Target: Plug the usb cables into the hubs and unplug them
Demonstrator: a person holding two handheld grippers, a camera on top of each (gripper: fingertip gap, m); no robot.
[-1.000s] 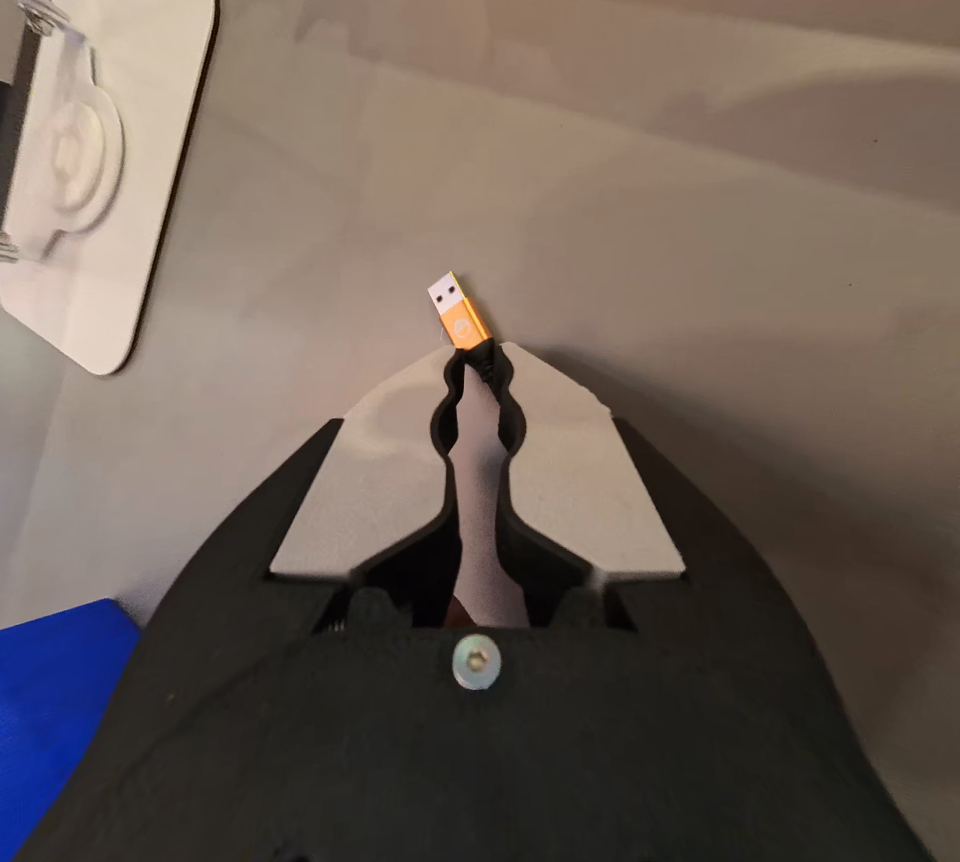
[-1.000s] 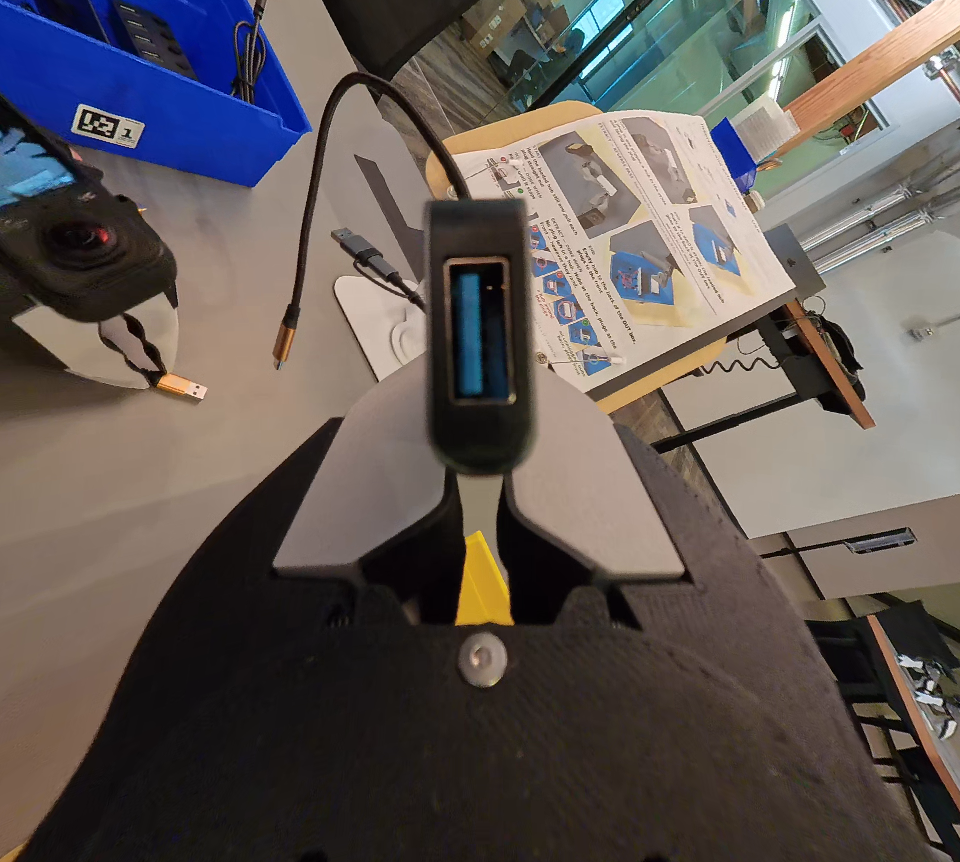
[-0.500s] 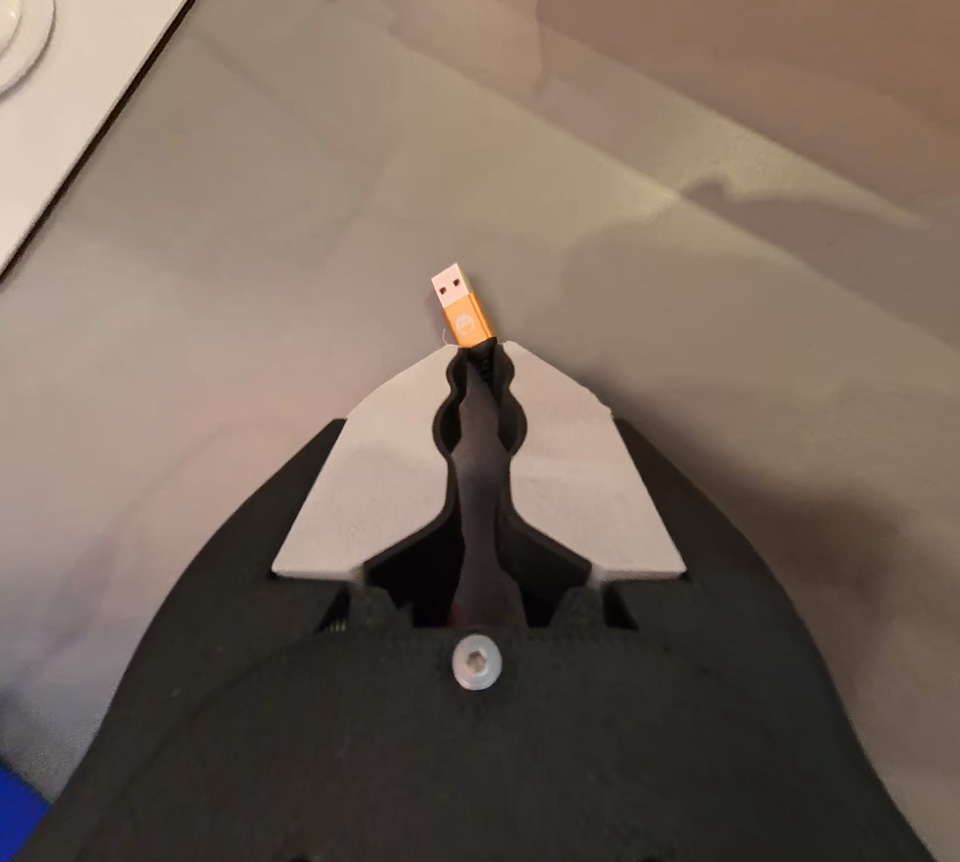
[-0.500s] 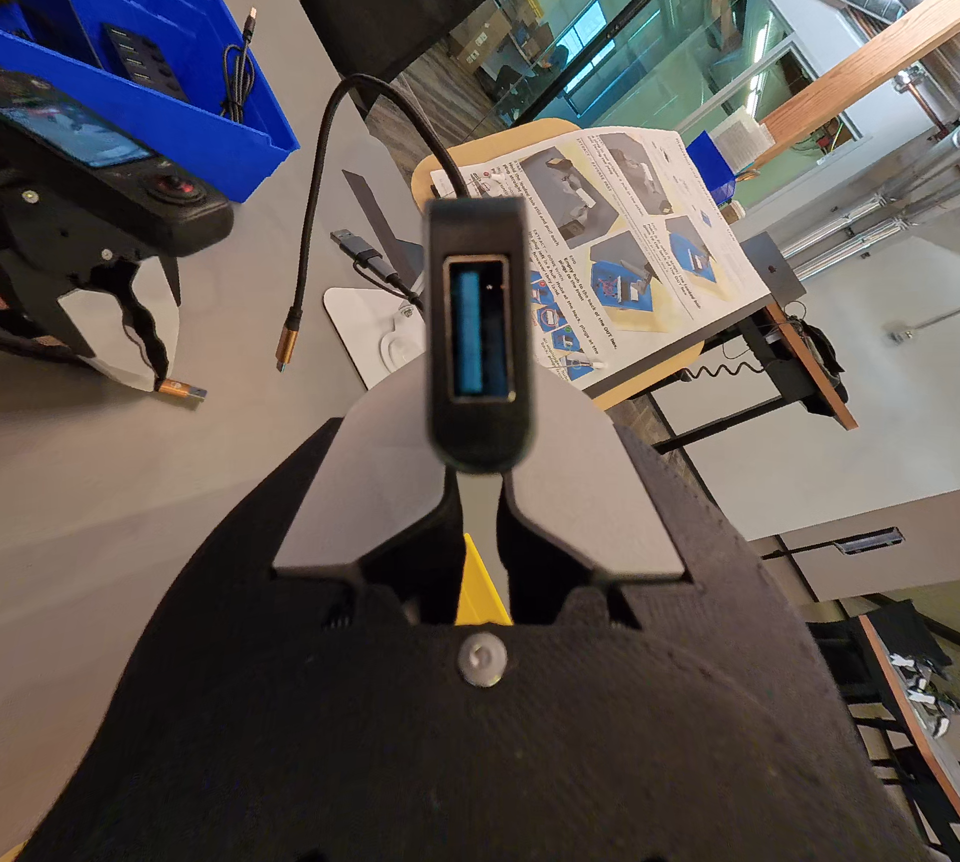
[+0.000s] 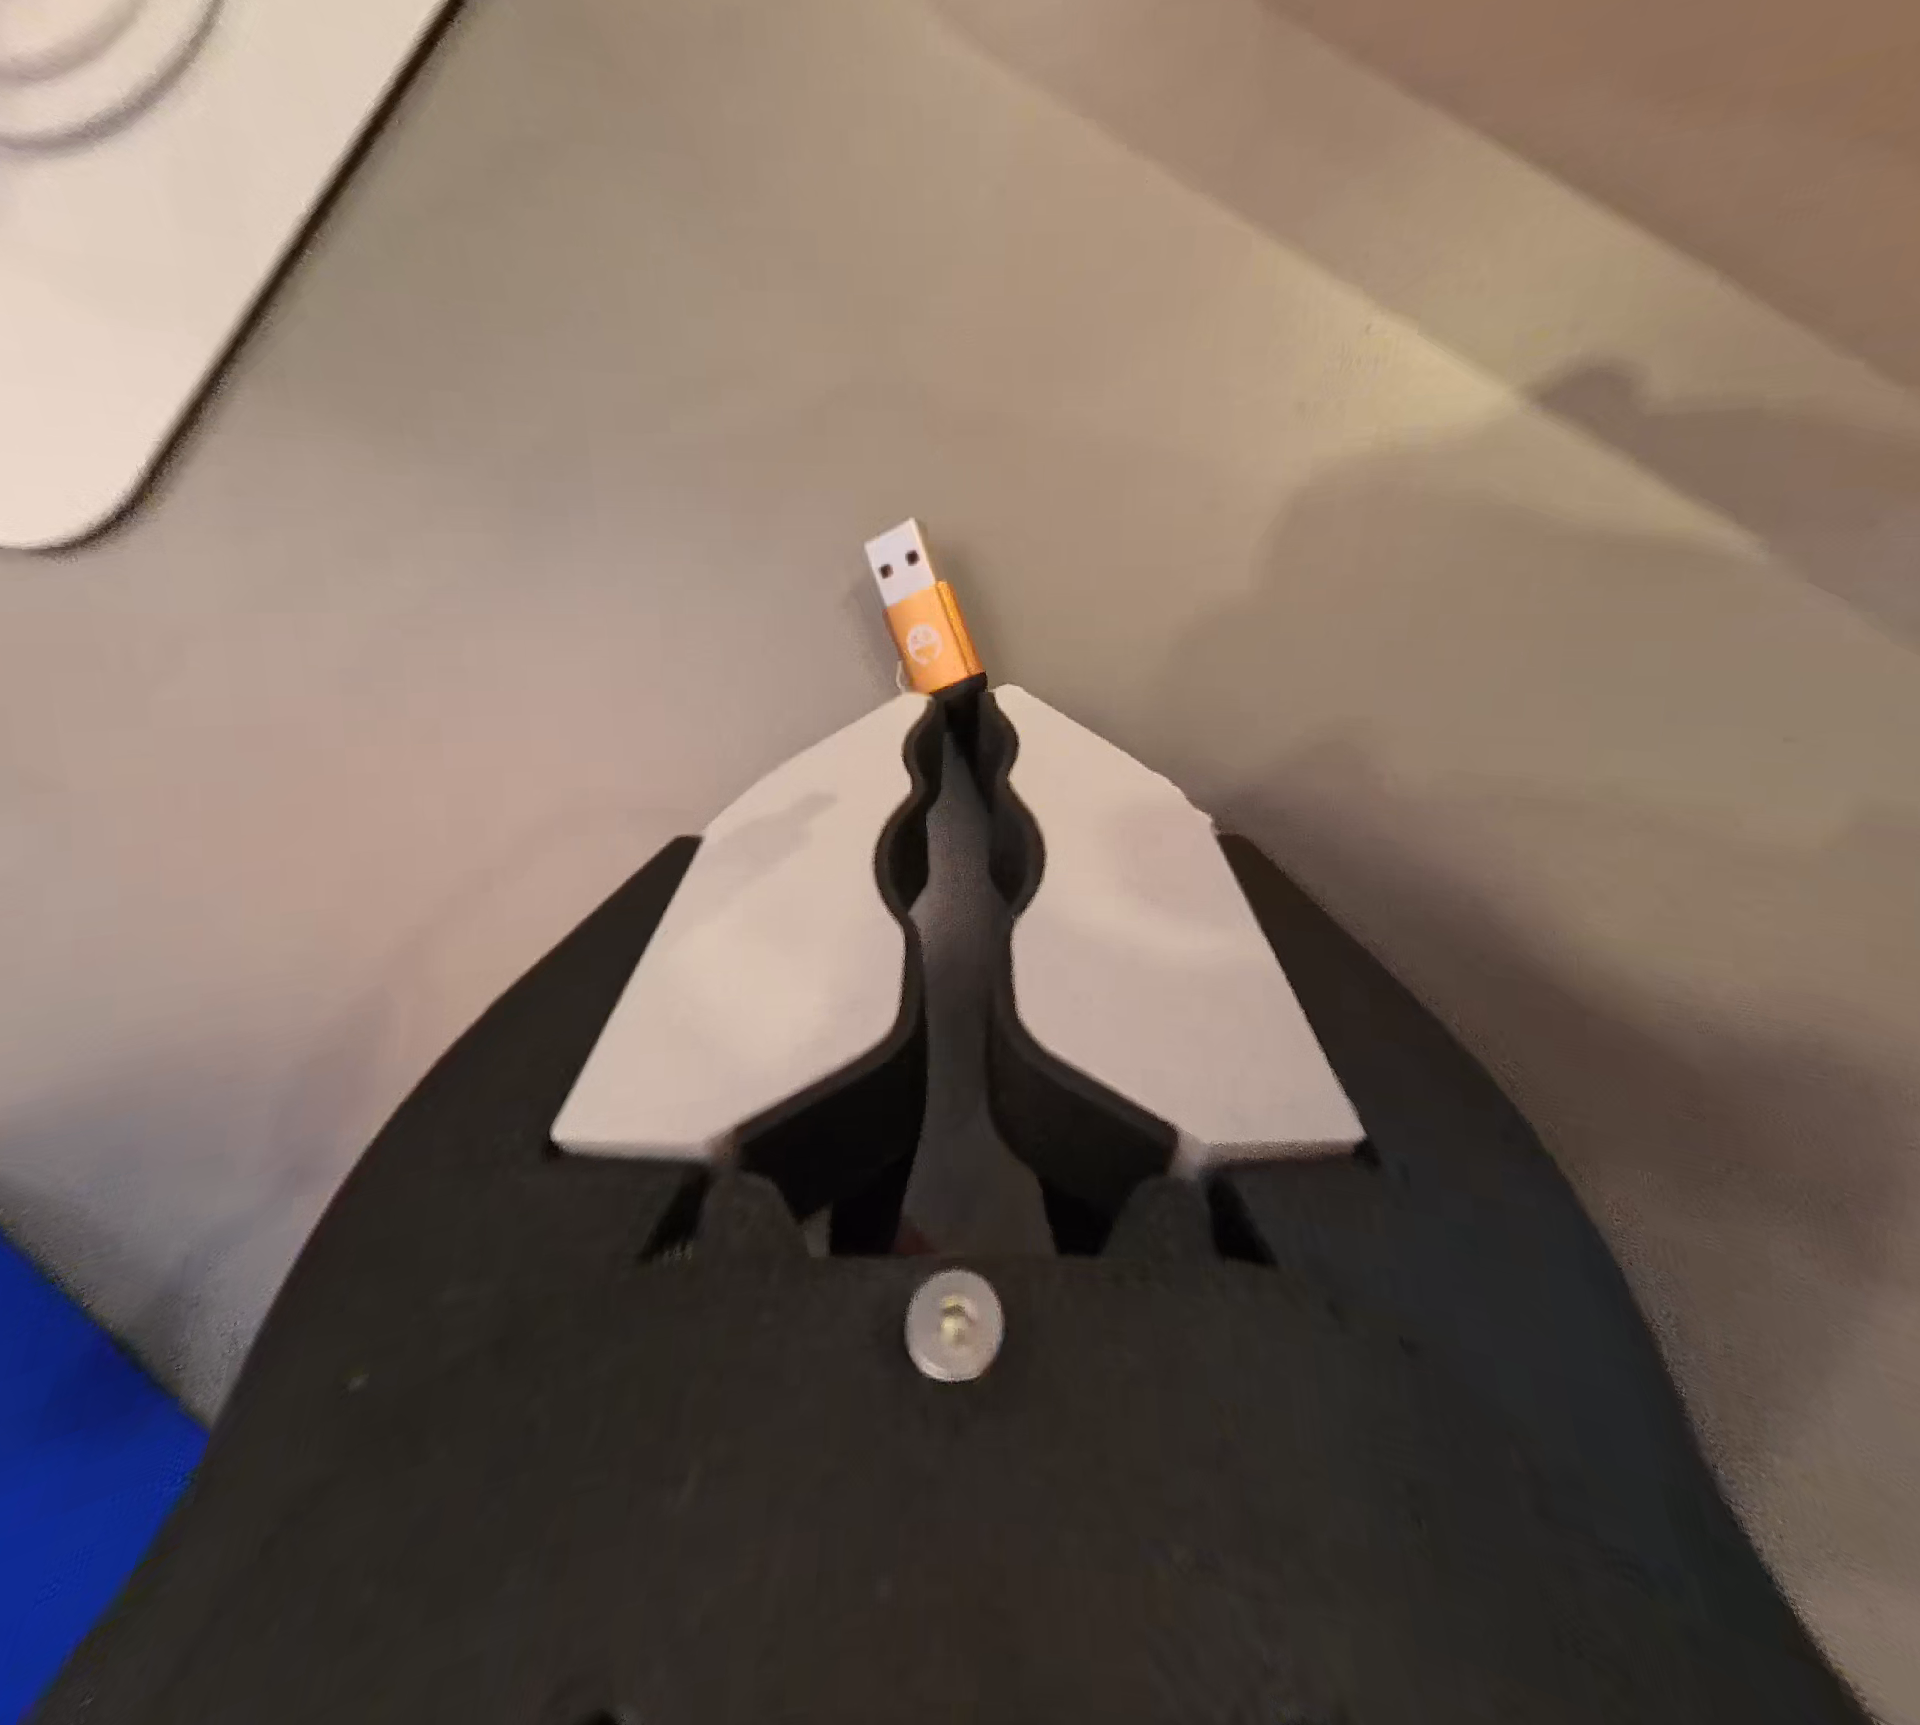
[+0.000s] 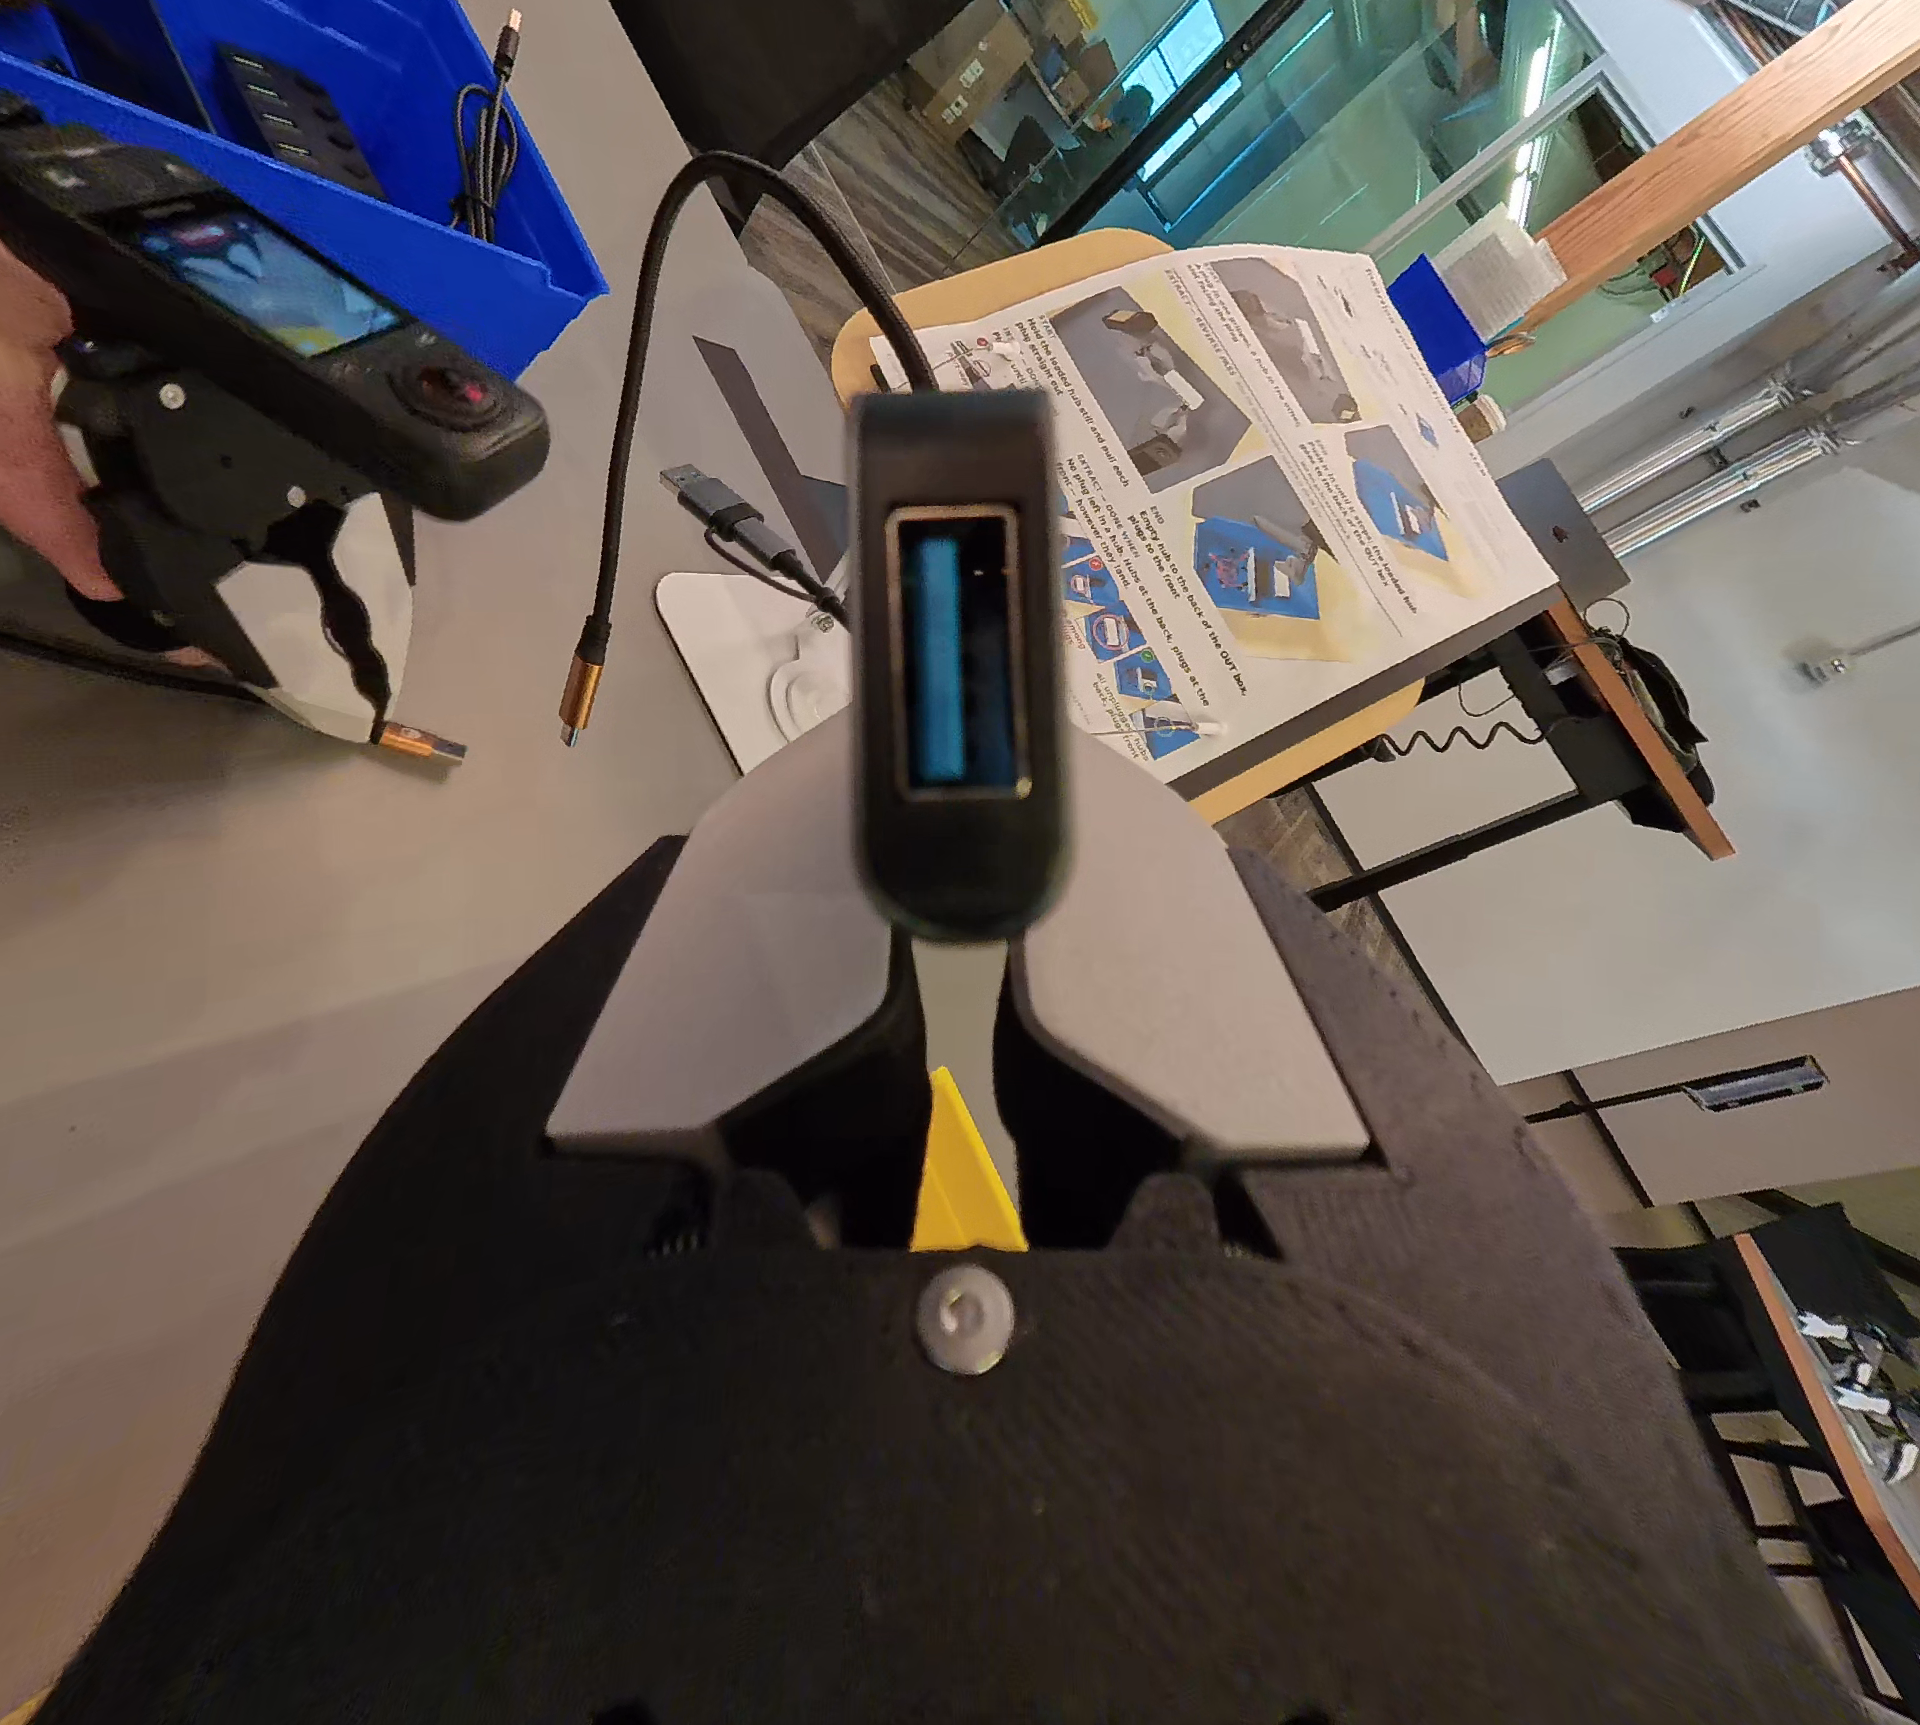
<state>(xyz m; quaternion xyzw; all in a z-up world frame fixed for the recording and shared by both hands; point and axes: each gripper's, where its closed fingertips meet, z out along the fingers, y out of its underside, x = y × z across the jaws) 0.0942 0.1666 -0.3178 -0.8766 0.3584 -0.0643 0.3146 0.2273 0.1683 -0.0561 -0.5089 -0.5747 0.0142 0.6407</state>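
Left gripper (image 5: 958,701) pinched tight on black braided cable just behind orange-sleeved USB-A plug with silver tip (image 5: 923,610); plug sticking out past fingertips, tilted slightly left, over grey tabletop (image 5: 1247,325). Grip same as a second ago. White rounded-corner pad (image 5: 187,117) now larger and cut off at upper left, closer than before; blue bin corner (image 5: 62,1488) back at lower left.

Right gripper (image 6: 961,886) clamped on black USB hub with blue-tongued port (image 6: 956,657), port facing the camera, held above table. Hold unchanged. Hub's black braided lead (image 6: 634,428) arcing up and left, gold-collared connector (image 6: 580,699) hanging free near table.

In right wrist view, left gripper (image 6: 379,725) nearer and higher in frame than earlier, camera body (image 6: 312,345) tipped over, person's hand (image 6: 42,449) now showing at left edge. Blue plastic bin (image 6: 343,221) with spare hubs and cables behind. Printed instruction sheet (image 6: 1247,532) on far table, black chair (image 6: 790,13) beyond.
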